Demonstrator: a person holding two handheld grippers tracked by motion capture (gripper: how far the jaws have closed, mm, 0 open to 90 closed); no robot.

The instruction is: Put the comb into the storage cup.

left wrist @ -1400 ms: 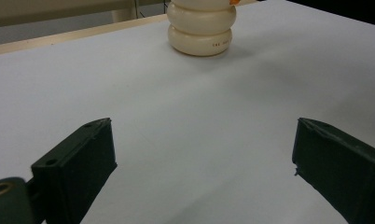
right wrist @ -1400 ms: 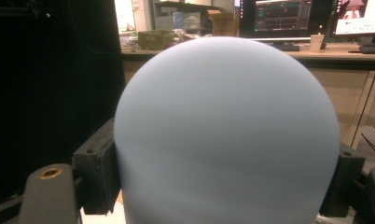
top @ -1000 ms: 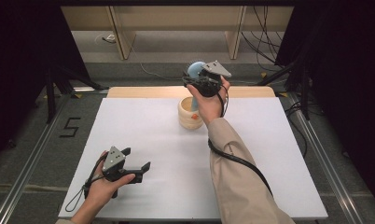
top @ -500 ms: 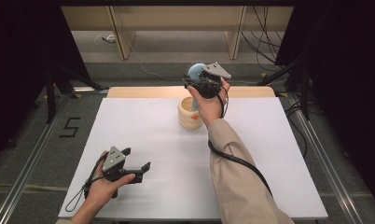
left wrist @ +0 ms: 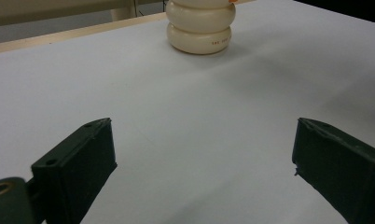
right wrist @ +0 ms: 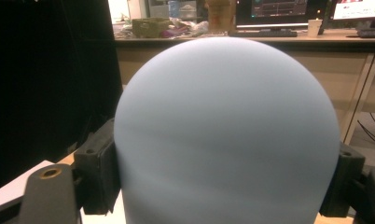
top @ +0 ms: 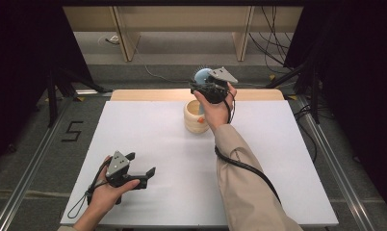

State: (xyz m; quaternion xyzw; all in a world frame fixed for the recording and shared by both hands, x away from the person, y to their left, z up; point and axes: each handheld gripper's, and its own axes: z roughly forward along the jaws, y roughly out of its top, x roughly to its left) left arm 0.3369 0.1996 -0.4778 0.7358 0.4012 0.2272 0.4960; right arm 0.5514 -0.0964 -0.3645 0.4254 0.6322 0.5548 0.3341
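Note:
My right gripper (top: 200,83) is held up over the far middle of the table, shut on a light blue round-headed object (top: 201,75) with short bristles along its rim. In the right gripper view that blue dome (right wrist: 227,130) sits between both jaws, which press on its sides. Just below and in front stands a cream ribbed pot (top: 195,117) with something orange (top: 200,120) in it; the same pot (left wrist: 201,25) is far off in the left gripper view. My left gripper (top: 142,163) rests low at the table's near left, open, with bare white tabletop between its jaws (left wrist: 204,168).
The white table top (top: 278,159) has a wooden strip (top: 148,95) along its far edge. Beyond it are desk legs and cables on the floor. A black cable (top: 244,166) trails along the right sleeve.

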